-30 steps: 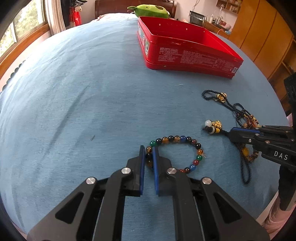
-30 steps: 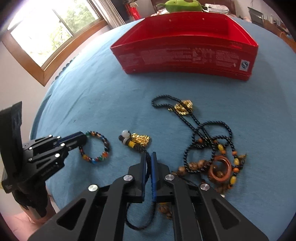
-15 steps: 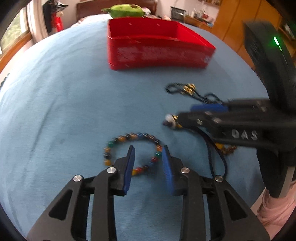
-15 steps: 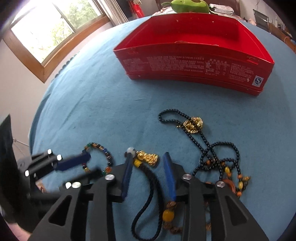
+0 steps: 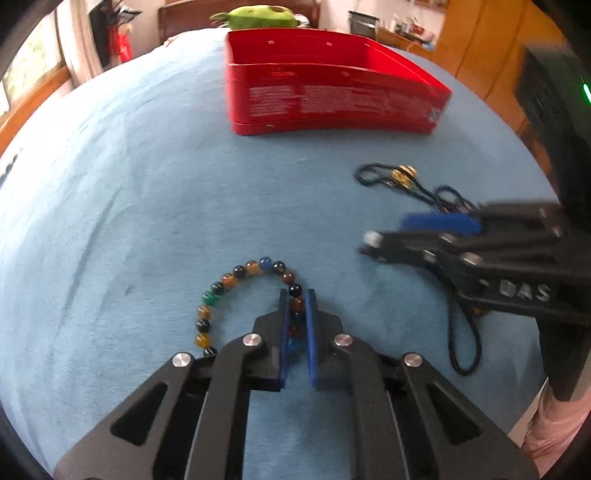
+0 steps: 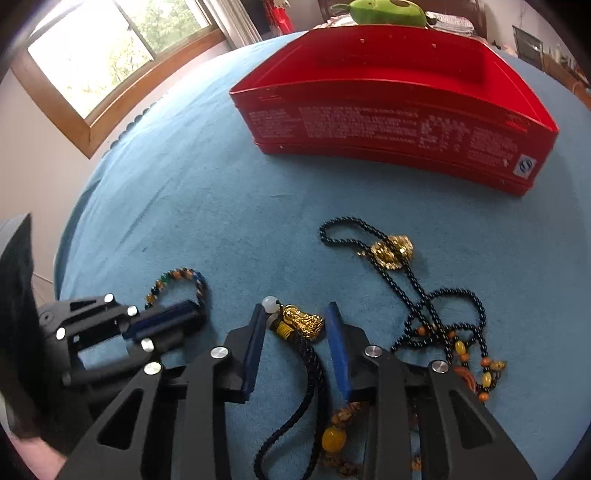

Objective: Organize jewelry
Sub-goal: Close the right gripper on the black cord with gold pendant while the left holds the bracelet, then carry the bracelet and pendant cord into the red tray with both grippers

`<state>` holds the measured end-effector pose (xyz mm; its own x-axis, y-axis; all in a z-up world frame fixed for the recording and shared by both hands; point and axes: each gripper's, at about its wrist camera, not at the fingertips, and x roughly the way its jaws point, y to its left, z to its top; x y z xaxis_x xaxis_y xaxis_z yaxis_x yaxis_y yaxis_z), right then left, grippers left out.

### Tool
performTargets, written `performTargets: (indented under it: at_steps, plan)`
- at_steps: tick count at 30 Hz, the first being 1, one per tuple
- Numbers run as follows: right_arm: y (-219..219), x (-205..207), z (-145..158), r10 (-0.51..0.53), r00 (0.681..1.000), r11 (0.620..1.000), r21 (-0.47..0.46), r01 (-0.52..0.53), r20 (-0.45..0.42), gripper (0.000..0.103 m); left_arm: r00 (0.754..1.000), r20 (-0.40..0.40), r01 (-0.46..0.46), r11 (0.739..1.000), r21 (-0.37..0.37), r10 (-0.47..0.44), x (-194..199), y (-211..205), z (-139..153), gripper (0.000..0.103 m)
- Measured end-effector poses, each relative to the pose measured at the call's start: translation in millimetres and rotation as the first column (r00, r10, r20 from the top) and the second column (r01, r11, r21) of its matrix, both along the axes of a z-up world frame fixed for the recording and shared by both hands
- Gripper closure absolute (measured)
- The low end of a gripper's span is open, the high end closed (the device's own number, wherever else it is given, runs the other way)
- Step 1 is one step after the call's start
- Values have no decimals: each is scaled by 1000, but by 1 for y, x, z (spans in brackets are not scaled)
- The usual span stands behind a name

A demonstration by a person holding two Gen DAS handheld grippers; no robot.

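A bracelet of many-coloured beads [image 5: 236, 282] lies on the blue cloth. My left gripper [image 5: 296, 297] is shut on its right side, with beads pinched between the blue pads. It also shows in the right wrist view [image 6: 173, 317] at the lower left, beside the bracelet [image 6: 177, 277]. My right gripper [image 6: 295, 310] is open, its fingers either side of a gold charm with a white bead [image 6: 301, 321] on a dark cord. A black bead necklace [image 6: 417, 291] with a gold pendant lies to its right. The open red tin [image 6: 399, 122] stands behind.
A green plush toy [image 6: 380, 11] lies behind the tin. A window [image 6: 107, 55] is at the left, wooden cabinets [image 5: 476, 44] at the far right. The cloth's near edge [image 5: 517, 424] drops off at the lower right. Orange and brown beads [image 6: 476, 362] tangle by my right finger.
My left gripper opened, shifted to the bracelet's right side and shut on it again. My right gripper opened off the dark cord and now straddles the gold charm.
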<state>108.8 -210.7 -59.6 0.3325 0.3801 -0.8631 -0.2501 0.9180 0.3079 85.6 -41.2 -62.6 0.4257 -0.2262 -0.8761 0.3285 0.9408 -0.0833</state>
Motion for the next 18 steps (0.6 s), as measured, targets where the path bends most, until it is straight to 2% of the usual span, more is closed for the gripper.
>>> performTargets:
  at_steps: [2,4,8,12,16,18]
  plan:
    - [-5,-2,-1,-19,1000,1000,4,19,-20,75,998,29,-55,998,29,54,6,7,1,96]
    - [-8,-4,0,-23,999,1000,20,24,-31,75,996,34,-86,996,19,85,15,13,0,96]
    - [-10,-3,2,-9,999,999,47,11,-39,60,995,27,-98,995,12,98,22,11,1,97]
    - [0,-2,2,10,1000,1000,-14,-10,-12,57,995,22,-100,995,10,100,27,9,0,94]
    - [20,-4,1,72,996,991,-116,-66,44,56,995,38,-96,995,35,95,24,12,-2,93]
    - [27,-9,0,96,992,983,-165,-81,80,61,994,43,-102,994,38,100,26,11,-2,93]
